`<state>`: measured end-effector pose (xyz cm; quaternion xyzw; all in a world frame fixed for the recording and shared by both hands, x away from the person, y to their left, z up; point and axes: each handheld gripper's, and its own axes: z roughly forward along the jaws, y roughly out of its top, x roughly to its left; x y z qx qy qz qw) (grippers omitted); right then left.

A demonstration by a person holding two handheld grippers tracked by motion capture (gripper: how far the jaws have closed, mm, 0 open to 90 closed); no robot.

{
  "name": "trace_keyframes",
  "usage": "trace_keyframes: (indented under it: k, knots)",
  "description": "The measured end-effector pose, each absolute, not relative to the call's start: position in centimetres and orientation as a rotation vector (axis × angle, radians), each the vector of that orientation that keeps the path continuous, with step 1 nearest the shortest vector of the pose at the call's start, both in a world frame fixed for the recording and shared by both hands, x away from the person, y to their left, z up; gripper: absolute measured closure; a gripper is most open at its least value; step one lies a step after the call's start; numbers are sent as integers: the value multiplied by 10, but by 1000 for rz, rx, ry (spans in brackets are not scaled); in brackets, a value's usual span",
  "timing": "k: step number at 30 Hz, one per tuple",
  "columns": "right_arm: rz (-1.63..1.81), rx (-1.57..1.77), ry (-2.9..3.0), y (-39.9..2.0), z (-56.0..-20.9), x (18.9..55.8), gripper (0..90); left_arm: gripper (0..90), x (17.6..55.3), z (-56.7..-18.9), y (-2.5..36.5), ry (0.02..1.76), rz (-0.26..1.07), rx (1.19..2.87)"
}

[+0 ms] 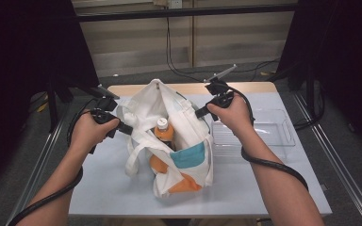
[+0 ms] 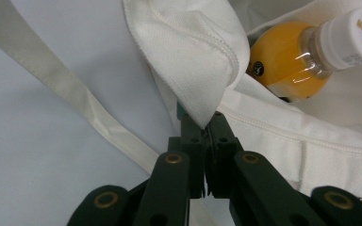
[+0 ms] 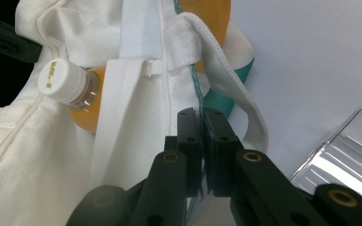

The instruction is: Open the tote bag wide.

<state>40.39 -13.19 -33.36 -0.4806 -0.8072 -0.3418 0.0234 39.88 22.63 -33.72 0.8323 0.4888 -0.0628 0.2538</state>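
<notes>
Bag (image 1: 174, 136): mid-bench, mouth held apart between your left tool (image 1: 125, 128) and right tool (image 1: 201, 112), each clenched on its rim; bottle (image 1: 164, 133) upright inside, equally near both.

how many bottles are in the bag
1: an orange drink bottle with a white cap stands upright in the open mouth of the white tote bag. More could be hidden deeper inside.

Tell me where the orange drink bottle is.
High view: the bottle stands upright inside the open white tote bag at table centre, between both grippers.
</notes>
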Motion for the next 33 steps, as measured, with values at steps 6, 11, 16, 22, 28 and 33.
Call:
trace_keyframes:
  k: [6,11,16,22,28,33]
  knots:
    - [-1053,-1498,-2493,-135,-339,404,864,876,399,-341,228,1336,-187,2259]
    - [-1037,-1511,-2492,-138,-344,404,866,876,399,-348,230,1344,-200,2258]
    - [-1023,-1524,-2488,-140,-350,404,866,876,399,-353,231,1354,-198,2258]
    - [-1029,-1525,-2480,-142,-356,404,867,876,398,-360,234,1355,-215,2265]
    - [-1006,-1540,-2485,-144,-363,404,881,876,398,-367,236,1356,-221,2253]
    - [-1023,-1531,-2489,-145,-363,403,882,872,397,-361,236,1326,-217,2248]
